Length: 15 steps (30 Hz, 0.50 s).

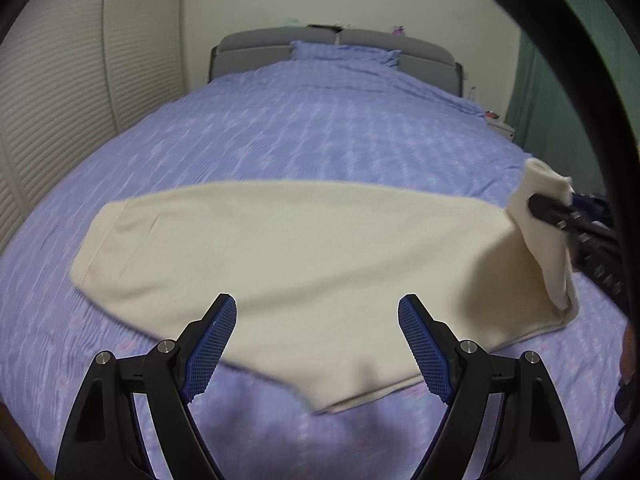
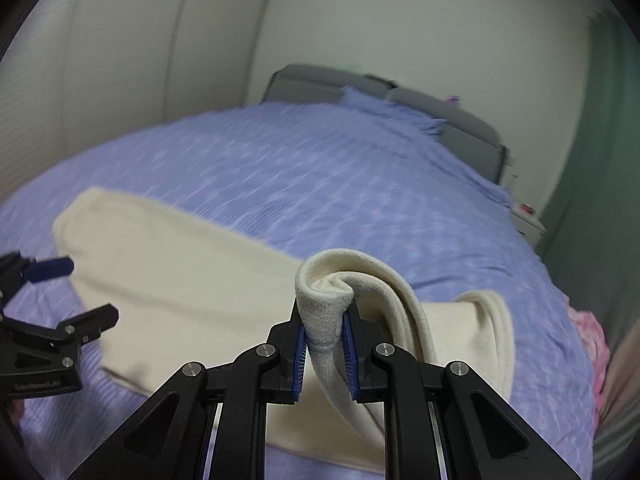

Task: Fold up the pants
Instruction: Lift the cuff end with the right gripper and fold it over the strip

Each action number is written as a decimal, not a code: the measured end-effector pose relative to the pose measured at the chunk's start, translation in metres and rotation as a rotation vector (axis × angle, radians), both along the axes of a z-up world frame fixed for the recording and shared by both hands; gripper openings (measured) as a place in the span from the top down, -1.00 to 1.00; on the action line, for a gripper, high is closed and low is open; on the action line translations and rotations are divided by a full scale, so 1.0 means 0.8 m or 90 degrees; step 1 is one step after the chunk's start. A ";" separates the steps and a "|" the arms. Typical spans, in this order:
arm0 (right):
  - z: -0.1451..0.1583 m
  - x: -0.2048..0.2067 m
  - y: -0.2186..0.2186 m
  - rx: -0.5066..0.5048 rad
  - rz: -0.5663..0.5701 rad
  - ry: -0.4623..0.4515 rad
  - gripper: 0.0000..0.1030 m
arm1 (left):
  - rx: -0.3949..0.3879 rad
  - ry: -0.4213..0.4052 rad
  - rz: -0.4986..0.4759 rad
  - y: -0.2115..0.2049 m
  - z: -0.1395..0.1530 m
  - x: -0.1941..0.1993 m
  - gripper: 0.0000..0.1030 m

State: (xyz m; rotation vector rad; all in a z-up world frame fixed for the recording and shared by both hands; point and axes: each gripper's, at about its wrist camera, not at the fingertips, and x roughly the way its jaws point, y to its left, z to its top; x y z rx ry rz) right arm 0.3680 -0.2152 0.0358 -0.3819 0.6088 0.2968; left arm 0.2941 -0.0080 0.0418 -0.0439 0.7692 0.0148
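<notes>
Cream pants (image 1: pixel 288 256) lie flat across the purple bedspread (image 1: pixel 280 128), folded lengthwise. My left gripper (image 1: pixel 316 312) is open and empty, hovering just above the pants' near edge. My right gripper (image 2: pixel 326 320) is shut on the pants' right end (image 2: pixel 326 300) and lifts it off the bed. In the left wrist view the right gripper (image 1: pixel 536 204) shows at the far right with the raised cloth. In the right wrist view the left gripper (image 2: pixel 76 292) shows open at the far left, and the rest of the pants (image 2: pixel 180 280) lies flat.
A grey headboard (image 1: pixel 336 48) and a purple pillow (image 1: pixel 344 54) are at the far end of the bed. A white slatted wardrobe (image 1: pixel 52 100) stands on the left. A green curtain (image 1: pixel 540 100) hangs on the right. Pink cloth (image 2: pixel 592 344) lies at the bed's right edge.
</notes>
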 end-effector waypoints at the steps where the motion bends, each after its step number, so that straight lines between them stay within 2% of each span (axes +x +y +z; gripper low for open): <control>1: -0.009 0.001 0.011 -0.011 0.008 0.010 0.66 | 0.003 0.005 0.004 0.006 -0.005 -0.003 -0.62; 6: -0.074 0.002 0.082 -0.068 0.041 0.076 0.66 | 0.028 0.032 0.018 0.028 -0.033 -0.020 -0.62; 10: -0.111 -0.006 0.109 -0.097 0.046 0.111 0.64 | 0.051 0.045 0.014 0.037 -0.047 -0.021 -0.62; 13: -0.122 -0.012 0.115 -0.095 0.047 0.134 0.47 | 0.060 0.041 0.010 0.041 -0.048 -0.025 -0.62; 15: -0.115 -0.019 0.111 -0.069 0.056 0.130 0.31 | 0.056 0.031 0.013 0.044 -0.045 -0.028 -0.62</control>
